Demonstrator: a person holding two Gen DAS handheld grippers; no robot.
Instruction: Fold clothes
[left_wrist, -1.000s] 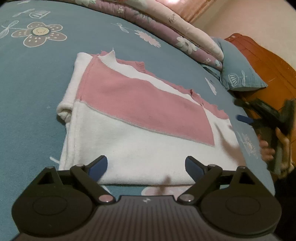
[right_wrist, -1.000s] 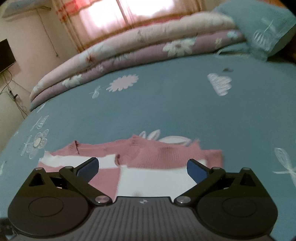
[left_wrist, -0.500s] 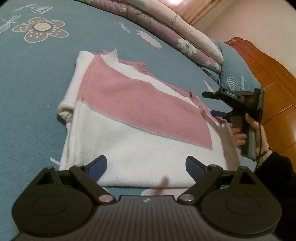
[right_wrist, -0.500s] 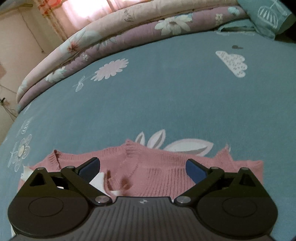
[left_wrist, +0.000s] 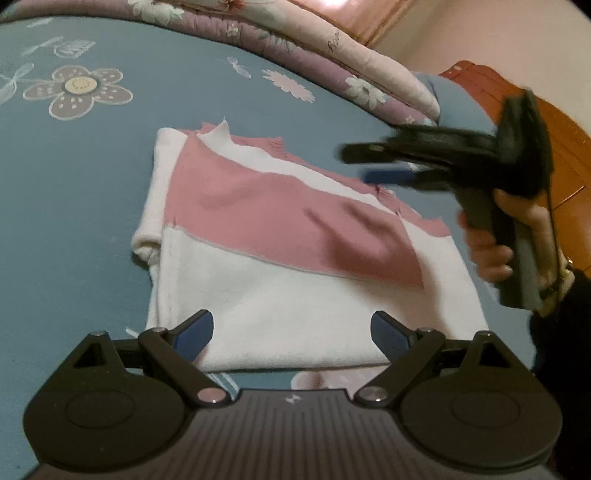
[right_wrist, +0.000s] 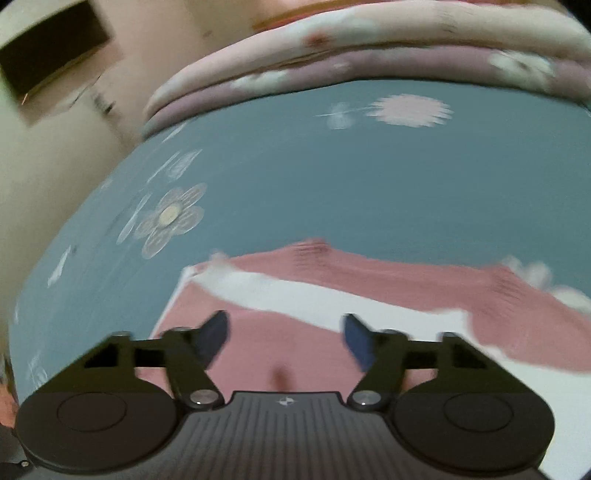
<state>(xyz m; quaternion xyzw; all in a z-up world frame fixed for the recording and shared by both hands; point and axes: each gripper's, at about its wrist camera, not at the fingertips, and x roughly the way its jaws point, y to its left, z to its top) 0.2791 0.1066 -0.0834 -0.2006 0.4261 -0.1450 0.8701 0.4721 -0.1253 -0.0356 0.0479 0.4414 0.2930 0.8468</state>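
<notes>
left wrist view, garment: the pink and white sweater (left_wrist: 295, 258) lay on the teal bedsheet (left_wrist: 74, 203) as a compact rectangle, a pink band over white, with a rolled edge at its left side.
left wrist view, your left gripper (left_wrist: 291, 332): its jaws were spread wide and held nothing, hovering at the sweater's near hem.
left wrist view, your right gripper (left_wrist: 354, 166): it was blurred above the sweater's far right part, held in your hand (left_wrist: 491, 240); from here you could not tell how its jaws stood.
right wrist view, garment: the sweater (right_wrist: 332, 350) showed pink with a white stripe, ragged at the far edge.
right wrist view, your right gripper (right_wrist: 284, 332): its jaws stood apart, empty, over the pink cloth.
progress: the sweater already lay folded into a rectangle; judging by the uneven far edge and the rolled left side, a further fold or tidying could remain, or this was the finished fold.
</notes>
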